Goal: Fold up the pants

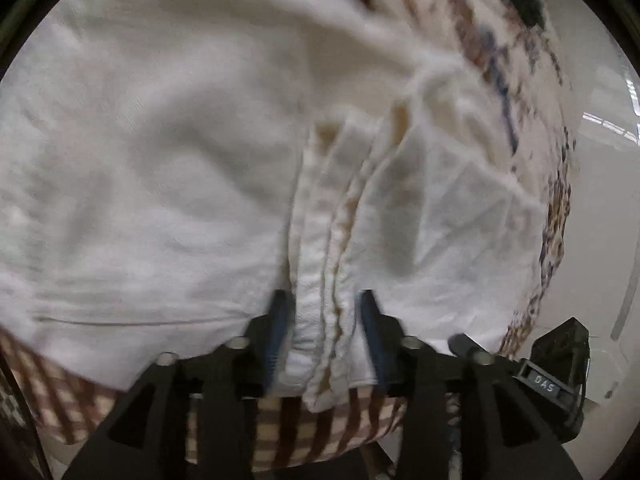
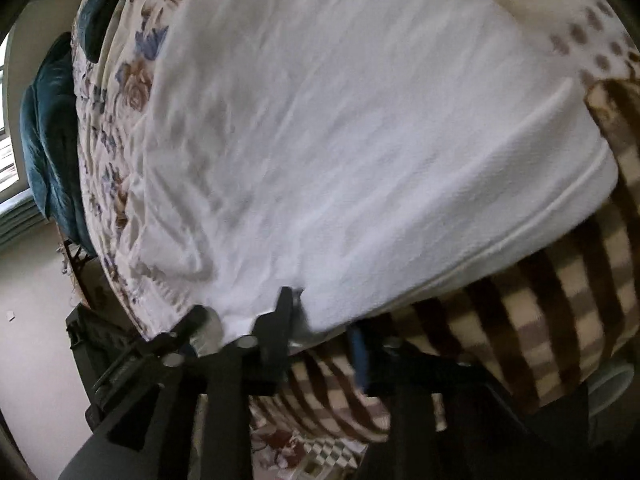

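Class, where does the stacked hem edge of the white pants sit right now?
In the left wrist view, the white pants' stacked hem edge sits bottom centre, between the jaws, over the brown checked blanket.

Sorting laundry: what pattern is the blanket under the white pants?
Brown-and-cream checked blanket, clearest in the right wrist view.

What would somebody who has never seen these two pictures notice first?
White pants fill most of both views, spread over a brown checked blanket with a floral cover along their far side. In the left wrist view the left gripper straddles a bunched stack of hemmed edges. The right gripper sits at the pants' near edge, over the blanket.
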`<state>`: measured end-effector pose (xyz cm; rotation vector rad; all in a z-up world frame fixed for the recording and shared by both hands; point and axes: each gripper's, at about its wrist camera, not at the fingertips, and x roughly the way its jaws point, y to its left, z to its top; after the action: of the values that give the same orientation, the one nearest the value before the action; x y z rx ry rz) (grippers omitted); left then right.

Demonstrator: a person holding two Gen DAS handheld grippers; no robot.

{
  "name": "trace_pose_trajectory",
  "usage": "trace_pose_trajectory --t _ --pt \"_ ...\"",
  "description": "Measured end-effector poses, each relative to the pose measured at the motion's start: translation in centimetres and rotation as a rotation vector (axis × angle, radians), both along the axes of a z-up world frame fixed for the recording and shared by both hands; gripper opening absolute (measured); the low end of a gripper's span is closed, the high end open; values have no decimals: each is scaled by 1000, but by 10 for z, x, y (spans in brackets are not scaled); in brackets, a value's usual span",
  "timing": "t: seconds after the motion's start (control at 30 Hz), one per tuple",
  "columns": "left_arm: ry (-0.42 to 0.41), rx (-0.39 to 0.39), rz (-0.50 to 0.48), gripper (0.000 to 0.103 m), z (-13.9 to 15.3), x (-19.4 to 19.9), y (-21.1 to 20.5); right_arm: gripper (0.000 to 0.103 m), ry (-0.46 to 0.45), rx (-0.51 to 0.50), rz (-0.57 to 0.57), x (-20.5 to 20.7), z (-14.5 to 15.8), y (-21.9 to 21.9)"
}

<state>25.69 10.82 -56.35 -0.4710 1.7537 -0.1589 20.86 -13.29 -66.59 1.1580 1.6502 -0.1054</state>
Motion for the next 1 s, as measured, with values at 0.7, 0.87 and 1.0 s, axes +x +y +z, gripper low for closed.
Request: trace_pose_trajectory --t 0.7,0.87,1.0 --pt "-274 2 -104 14 20 48 -50 75 -50 -225 229 24 25 25" --pt "-289 25 -61 12 38 30 -26 75 -55 -224 229 26 27 27" --pt "-209 65 14 9 18 20 5 75 -57 -219 241 25 28 27"
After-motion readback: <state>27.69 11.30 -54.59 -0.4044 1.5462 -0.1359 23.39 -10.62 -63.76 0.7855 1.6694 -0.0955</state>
